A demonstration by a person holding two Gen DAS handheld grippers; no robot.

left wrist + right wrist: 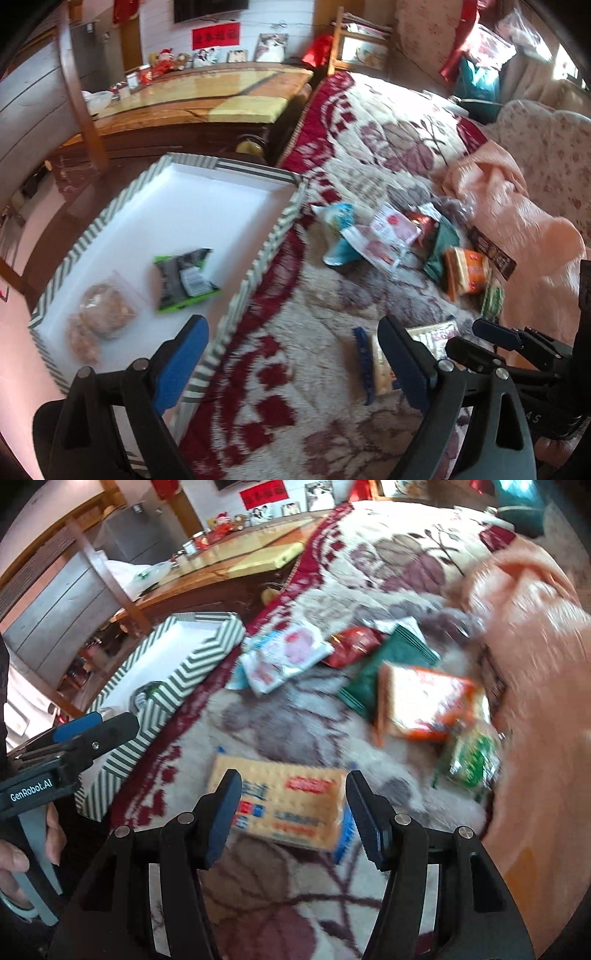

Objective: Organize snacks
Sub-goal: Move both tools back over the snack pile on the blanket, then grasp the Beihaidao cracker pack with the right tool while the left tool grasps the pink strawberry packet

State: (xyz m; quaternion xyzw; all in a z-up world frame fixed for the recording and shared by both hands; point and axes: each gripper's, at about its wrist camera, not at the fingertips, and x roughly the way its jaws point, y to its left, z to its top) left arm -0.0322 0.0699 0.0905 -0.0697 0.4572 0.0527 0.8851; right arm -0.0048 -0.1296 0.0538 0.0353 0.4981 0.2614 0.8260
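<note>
Snacks lie scattered on the floral blanket [295, 716]; a cracker pack [284, 805] sits between the right gripper's [291, 808] spread fingers (untouched). Left gripper [295, 362] hangs open beside the striped box [258, 266], holding nothing.

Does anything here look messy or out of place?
Yes. Only two snacks, a green-edged packet and a clear bag of brown pieces, lie in the striped box. The rest, like the cracker pack and orange packet, lie jumbled on the blanket.

Black hand-held gripper [291, 819] w/ blue pads [221, 823], silver screws (white "GenRobot.AI" lettering).
</note>
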